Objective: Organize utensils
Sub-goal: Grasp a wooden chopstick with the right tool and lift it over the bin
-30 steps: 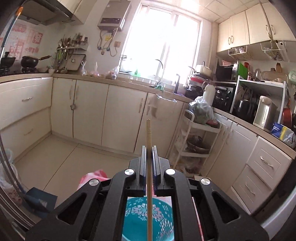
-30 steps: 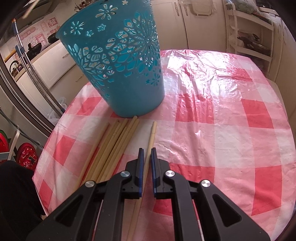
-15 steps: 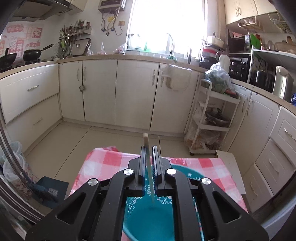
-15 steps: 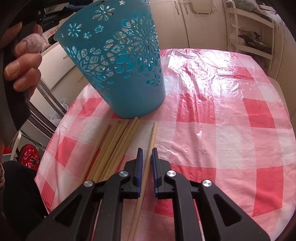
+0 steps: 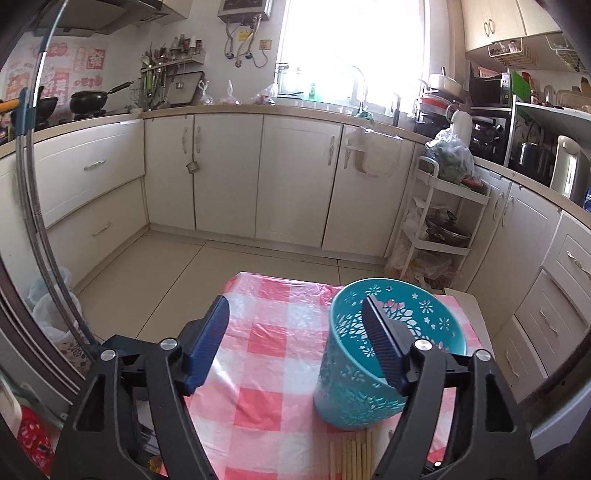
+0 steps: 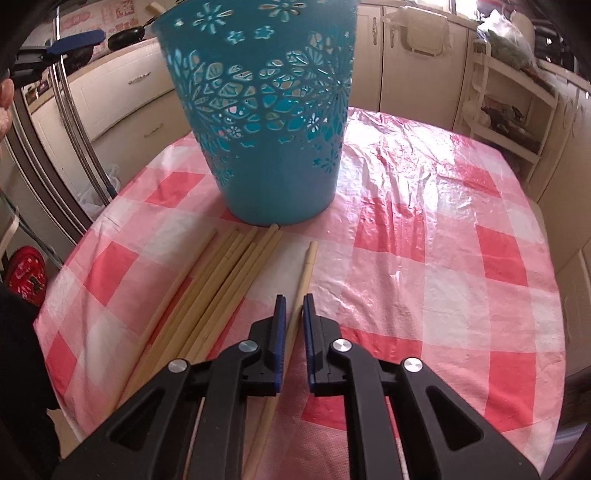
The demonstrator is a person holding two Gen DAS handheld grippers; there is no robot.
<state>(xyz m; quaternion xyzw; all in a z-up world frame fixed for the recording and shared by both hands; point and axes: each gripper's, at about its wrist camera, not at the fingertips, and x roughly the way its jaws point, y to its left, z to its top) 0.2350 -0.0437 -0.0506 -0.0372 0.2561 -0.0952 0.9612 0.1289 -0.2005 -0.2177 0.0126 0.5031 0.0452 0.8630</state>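
One teal plastic bin with flower cut-outs [image 6: 273,122] stands upright toward the far-left part of your table with the red-and-white checked plastic cover [image 6: 424,258]. One chopstick tip [image 6: 154,6] pokes above its rim. A loose bundle of pale wooden chopsticks [image 6: 210,291], about seven, lies just in front of its base, toward the near-left edge; exact count is unclear where they overlap. One single pale wooden chopstick [image 6: 304,273] lies apart, just right of the bundle. Red wall posters carry characters too small to read. Your left gripper [image 5: 295,339] has just been opening: jaws spread wide, nothing between them, right finger over the bin's mouth. Your right gripper [image 6: 293,325] is pinched on the single chopstick.
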